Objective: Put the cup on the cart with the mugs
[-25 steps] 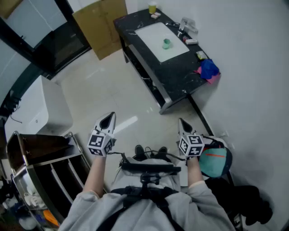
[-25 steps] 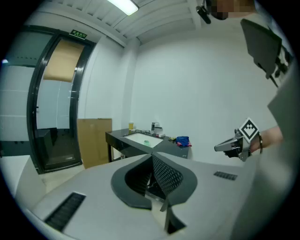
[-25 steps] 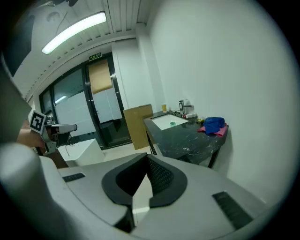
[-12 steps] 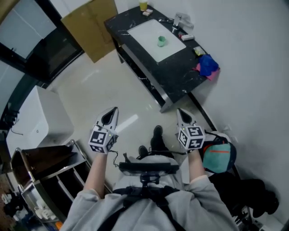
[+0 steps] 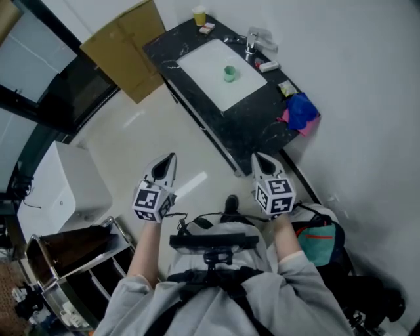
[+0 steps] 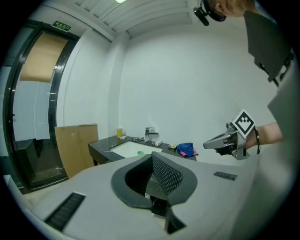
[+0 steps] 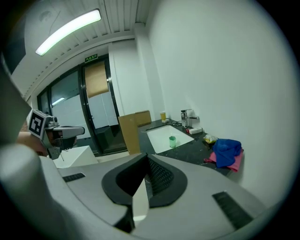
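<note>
Closest in, both hands are up at chest height. The left claw (image 5: 168, 159) has its meshed pads pressed together with nothing between them, and its own view confirms that. The right claw (image 5: 258, 158) is closed tight too, and equally empty. So nothing is picked up yet. Judging by that, the task is barely off the mark: reaching, gripping, carrying and setting down are all left to do.

Down at 8 o'clock sits the metal-framed cart (image 5: 92, 275), dark inside and split by upright dividers. The compartments in sight look bare. A few small things huddle at its lowest corner, too blurred to call mugs or anything else. At 4 o'clock, just beside the person's right side, a teal bag with an orange stripe (image 5: 315, 235) rests on the floor, its contents out of sight.

Across a stretch of pale glossy floor, at 12 to 1 o'clock, stands the long black marble surface (image 5: 252, 121). Set into it is a white rectangular basin (image 5: 203, 62), and there is our target: the small green cup (image 5: 229, 73) stands upright inside that basin, alone and well apart from both claws. The right gripper view shows it too (image 7: 172, 141), straight ahead.

Nearer along the surface lies a crumpled blue cloth (image 5: 300, 110) on something pink. By the basin's far side is a chrome tap (image 5: 252, 41). At the far end stands a yellow cup (image 5: 199, 14), and a brown cardboard sheet (image 5: 125, 46) leans at 11 o'clock.
</note>
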The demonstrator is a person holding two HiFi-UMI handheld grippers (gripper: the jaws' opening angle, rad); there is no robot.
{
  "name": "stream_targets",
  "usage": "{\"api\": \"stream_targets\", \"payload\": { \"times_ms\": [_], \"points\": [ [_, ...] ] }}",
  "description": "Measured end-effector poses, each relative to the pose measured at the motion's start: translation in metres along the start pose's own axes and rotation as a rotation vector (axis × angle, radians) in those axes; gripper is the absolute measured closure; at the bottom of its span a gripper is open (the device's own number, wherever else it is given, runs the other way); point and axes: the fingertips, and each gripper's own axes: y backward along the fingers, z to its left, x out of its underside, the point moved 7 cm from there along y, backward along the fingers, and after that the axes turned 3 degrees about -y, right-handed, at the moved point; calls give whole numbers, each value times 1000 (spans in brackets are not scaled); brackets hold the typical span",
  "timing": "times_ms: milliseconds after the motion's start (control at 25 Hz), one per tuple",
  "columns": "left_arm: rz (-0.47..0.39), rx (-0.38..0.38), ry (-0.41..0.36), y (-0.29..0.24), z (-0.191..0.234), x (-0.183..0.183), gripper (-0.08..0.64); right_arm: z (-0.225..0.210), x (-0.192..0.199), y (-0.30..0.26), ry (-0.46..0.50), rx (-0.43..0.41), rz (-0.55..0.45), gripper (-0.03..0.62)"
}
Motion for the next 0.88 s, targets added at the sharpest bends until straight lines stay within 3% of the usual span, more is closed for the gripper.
{"api": "stream_targets", "payload": {
  "times_ms": [320,680,800,880],
  "points": [
    [5,59,-78,-60,12,-35,555,-26,-42,-46,-27,39,27,583],
    [8,182,-91,-129,69,-54,555,-25,-108,-135,34,99,0,581],
    [8,233,-113,-151,94,-55,555,-23,-126,-175,74,106,19,534],
    [6,265,-121,-168,108,-59,555,-25,-135,-202,104,105,57,459]
  ]
}}
